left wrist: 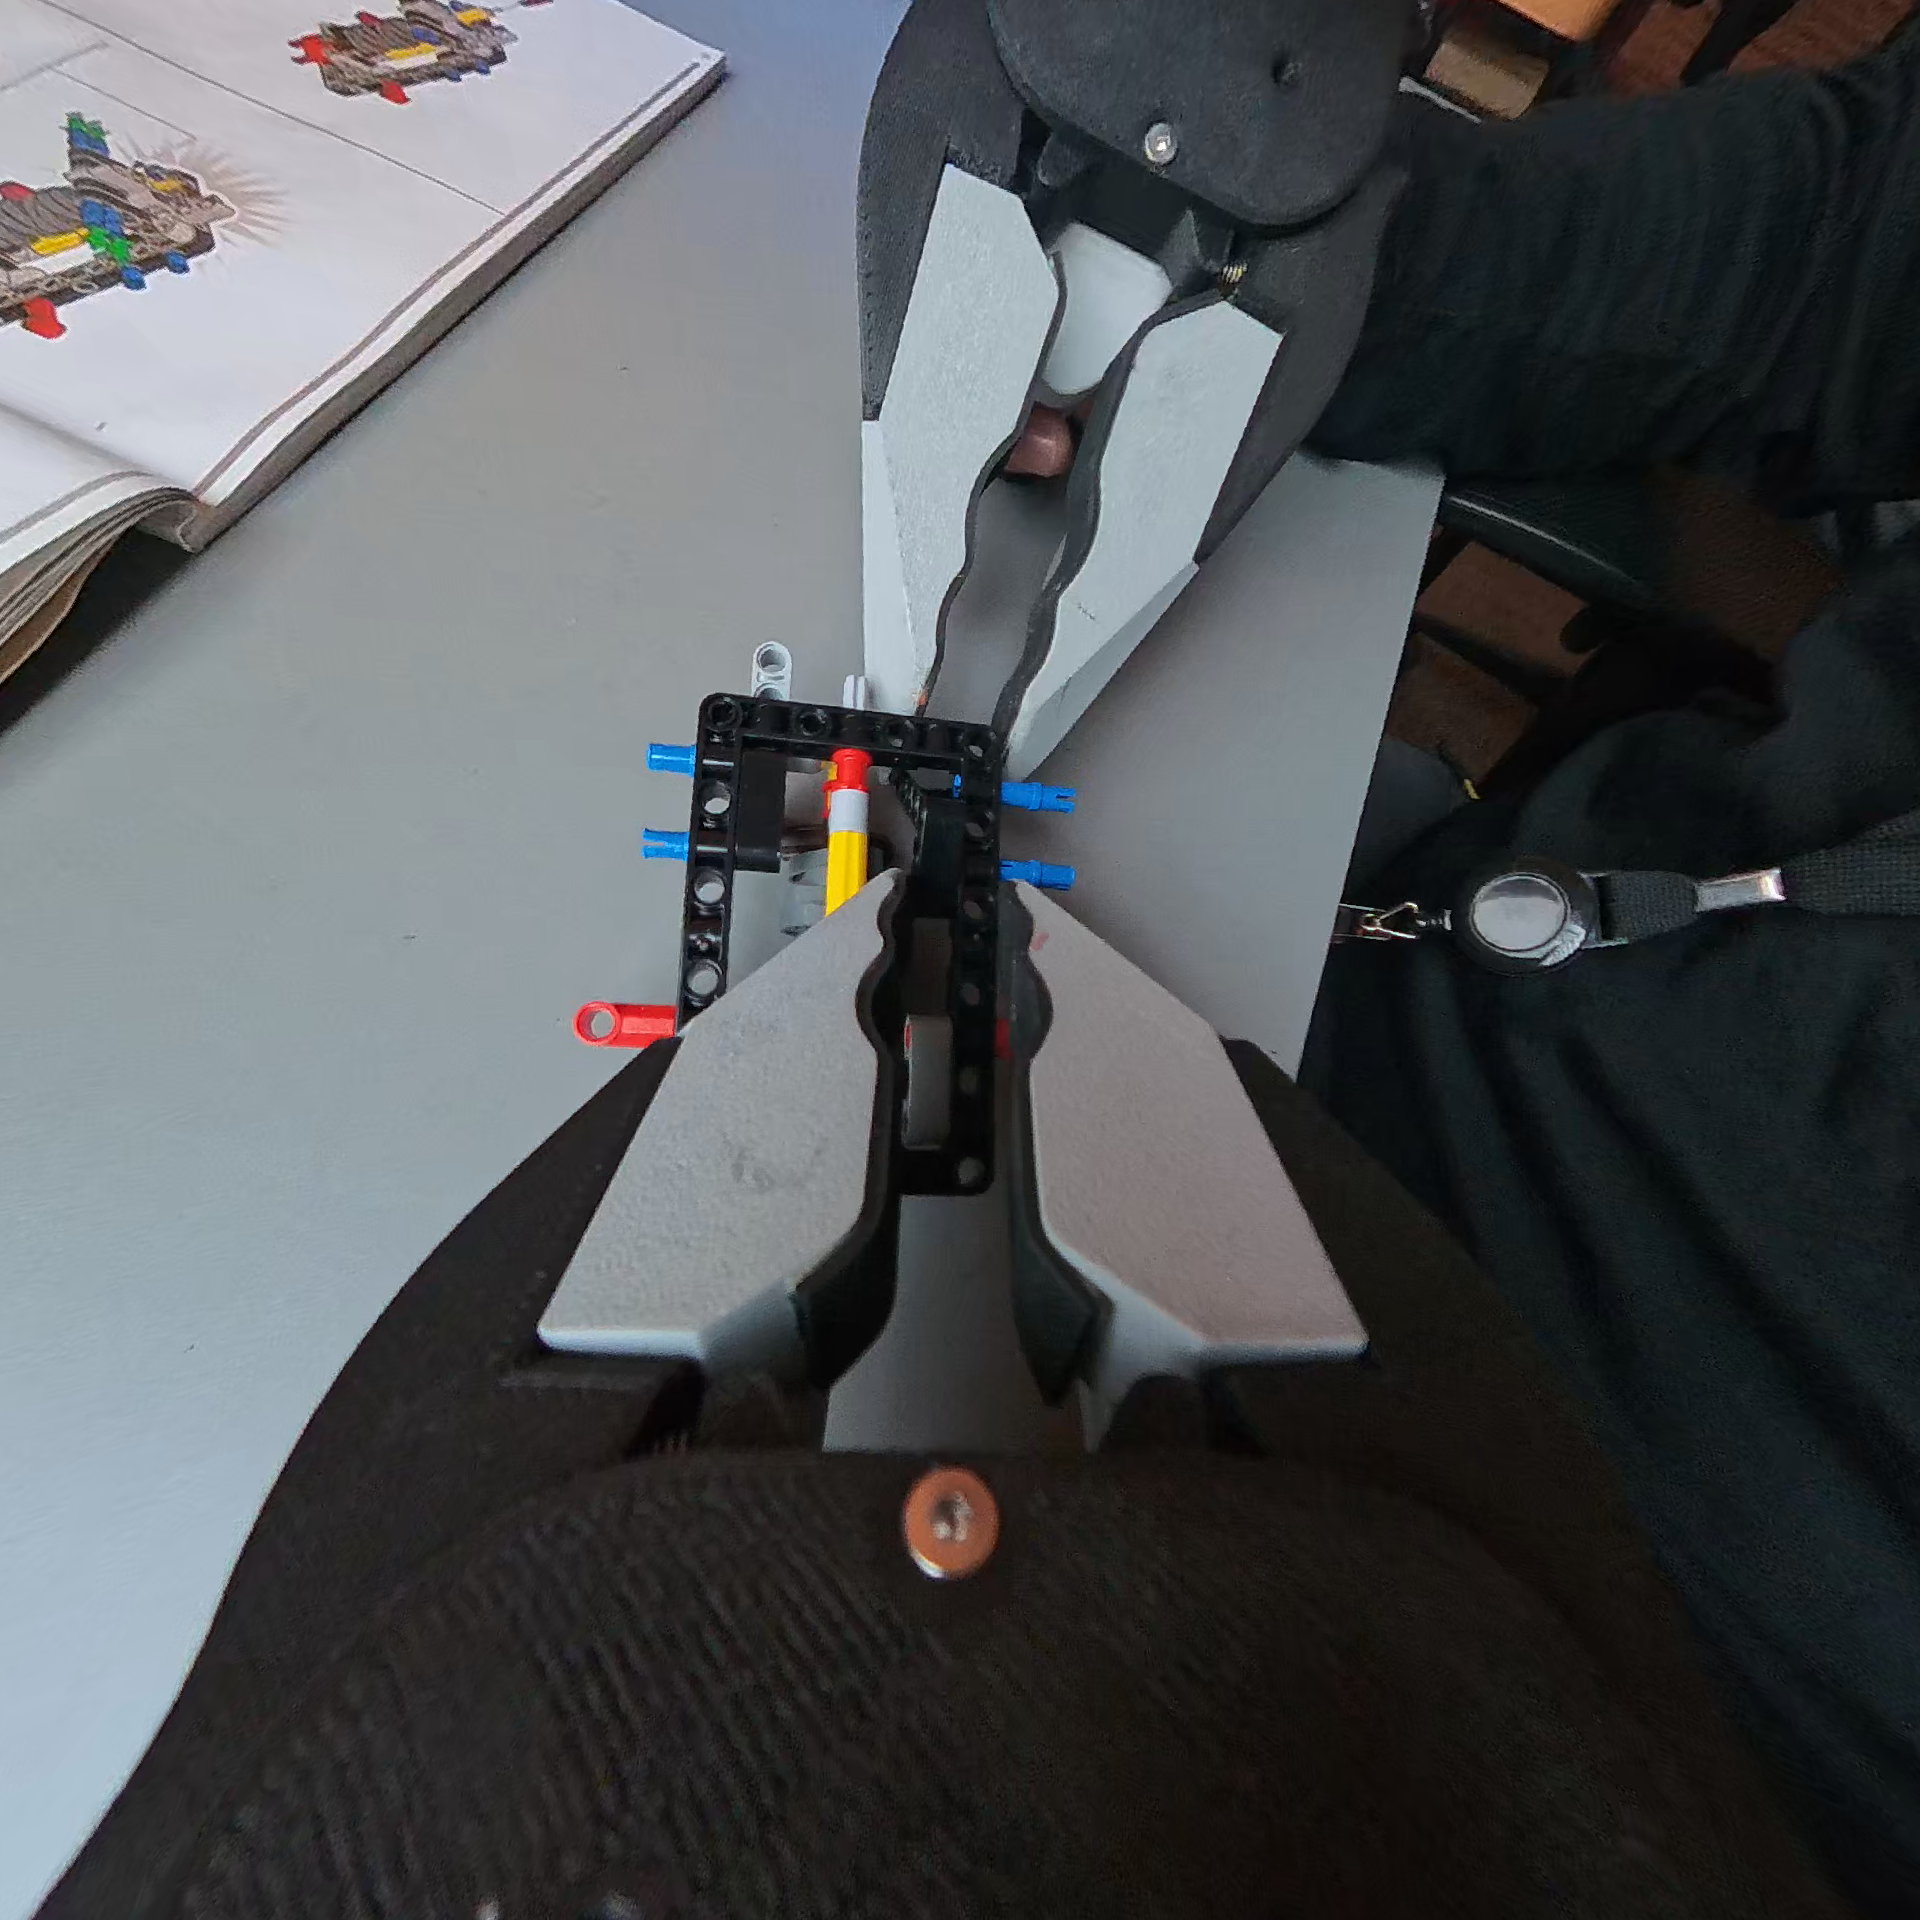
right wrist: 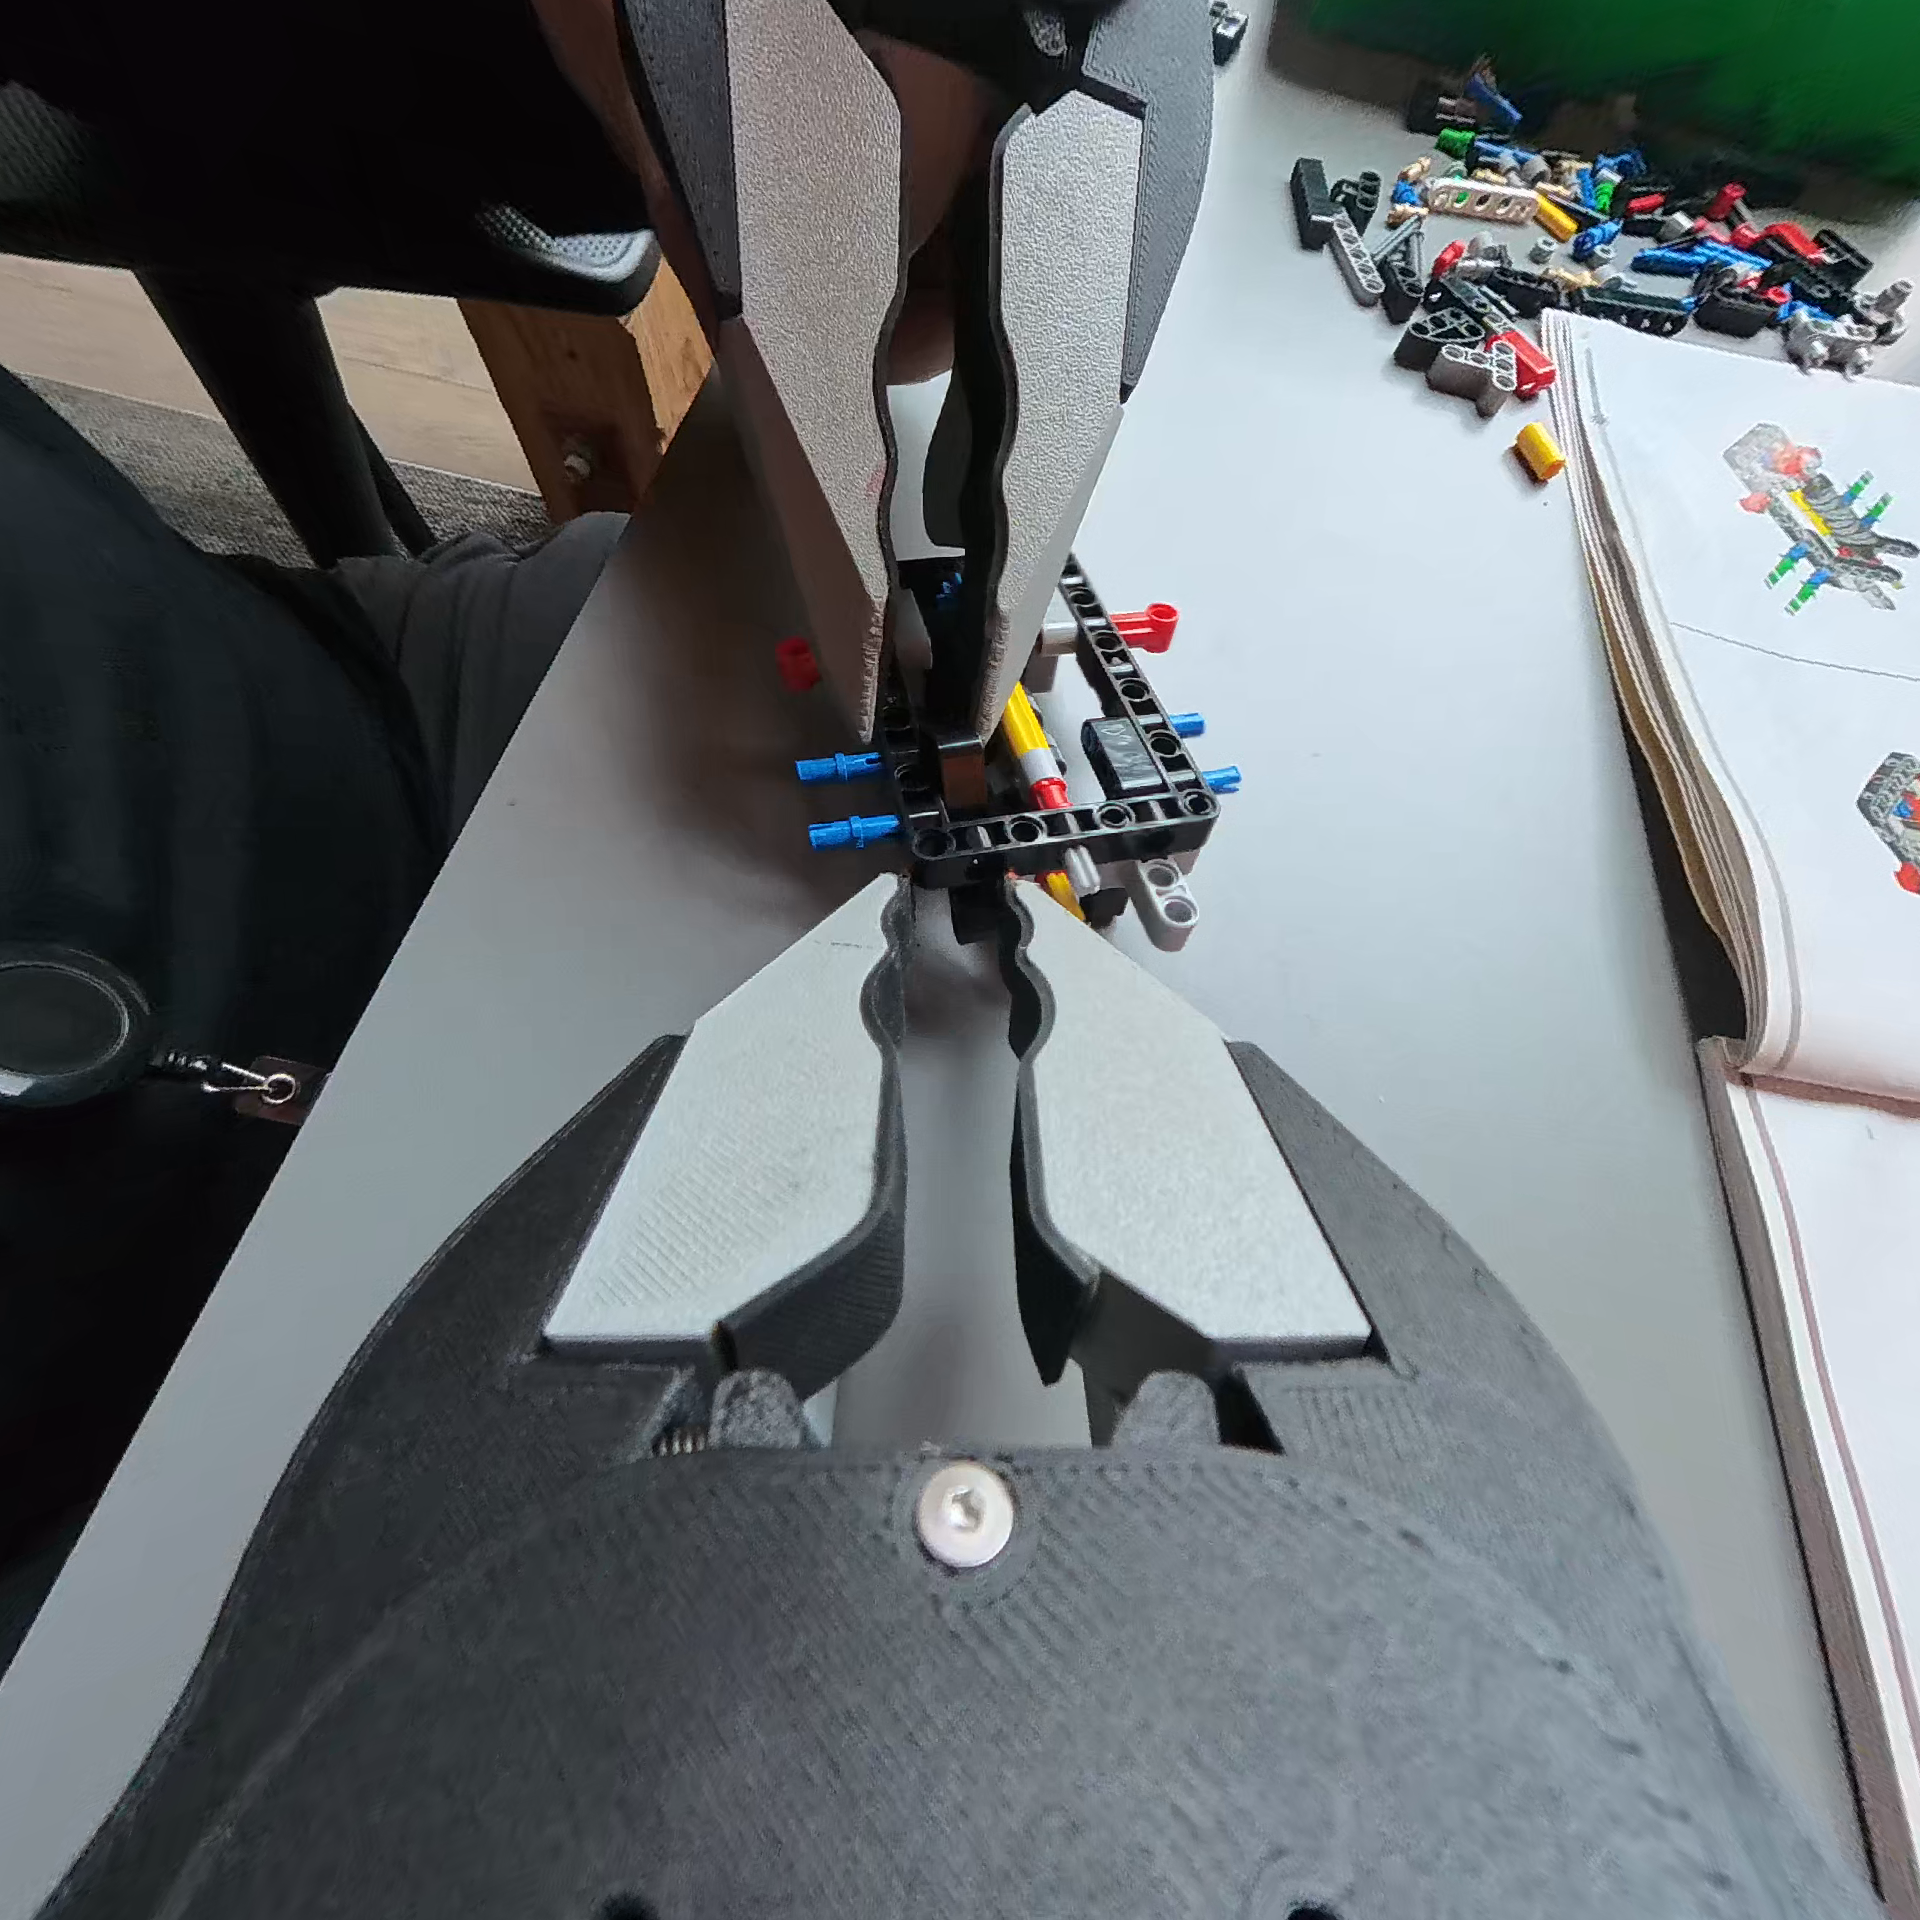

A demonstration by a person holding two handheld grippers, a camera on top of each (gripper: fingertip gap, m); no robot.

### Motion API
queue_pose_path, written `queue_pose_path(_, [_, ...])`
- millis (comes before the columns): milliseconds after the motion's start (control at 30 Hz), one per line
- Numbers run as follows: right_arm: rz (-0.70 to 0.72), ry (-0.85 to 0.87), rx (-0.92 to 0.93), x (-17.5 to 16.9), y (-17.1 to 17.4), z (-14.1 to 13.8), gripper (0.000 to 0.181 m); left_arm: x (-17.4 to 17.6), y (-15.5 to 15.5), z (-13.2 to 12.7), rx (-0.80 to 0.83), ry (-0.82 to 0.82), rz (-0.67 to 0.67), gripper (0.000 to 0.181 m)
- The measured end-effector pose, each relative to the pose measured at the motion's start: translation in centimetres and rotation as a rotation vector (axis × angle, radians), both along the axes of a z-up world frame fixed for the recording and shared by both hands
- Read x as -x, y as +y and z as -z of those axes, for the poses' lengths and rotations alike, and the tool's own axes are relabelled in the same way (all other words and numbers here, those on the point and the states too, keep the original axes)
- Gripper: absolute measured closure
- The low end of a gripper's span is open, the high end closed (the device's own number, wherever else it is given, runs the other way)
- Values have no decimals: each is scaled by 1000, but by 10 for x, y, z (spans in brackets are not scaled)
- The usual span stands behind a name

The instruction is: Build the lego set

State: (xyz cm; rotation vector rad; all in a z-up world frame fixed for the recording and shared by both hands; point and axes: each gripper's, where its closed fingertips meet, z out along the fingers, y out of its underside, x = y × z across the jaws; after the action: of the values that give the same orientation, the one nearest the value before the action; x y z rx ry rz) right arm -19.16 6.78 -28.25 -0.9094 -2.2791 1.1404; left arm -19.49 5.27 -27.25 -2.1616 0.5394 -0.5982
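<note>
The black rectangular Technic frame with blue pins and a yellow axle lies on the grey surface near its edge. My left gripper has its jaws closed on the frame's right-hand beam. My right gripper meets the opposite end, jaws nearly together; whether they pinch anything I cannot tell. If I squeeze unevenly, the frame could twist, pop its pins or slide off the edge.
</note>
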Motion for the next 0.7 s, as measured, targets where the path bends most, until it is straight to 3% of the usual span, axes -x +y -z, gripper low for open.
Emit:
queue_pose_path(233, [-36, -49, 60, -1, -6, -1, 156, 0, 0, 0, 52, 52, -26, 168])
queue_pose_path(400, [-50, -77, 76, 0, -8, 0, 166, -3, -1, -2, 114, 25, -26, 168])
queue_pose_path(700, [-49, -80, 75, 0, -8, 1, 165, -4, -1, -1, 106, 59, -21, 168])
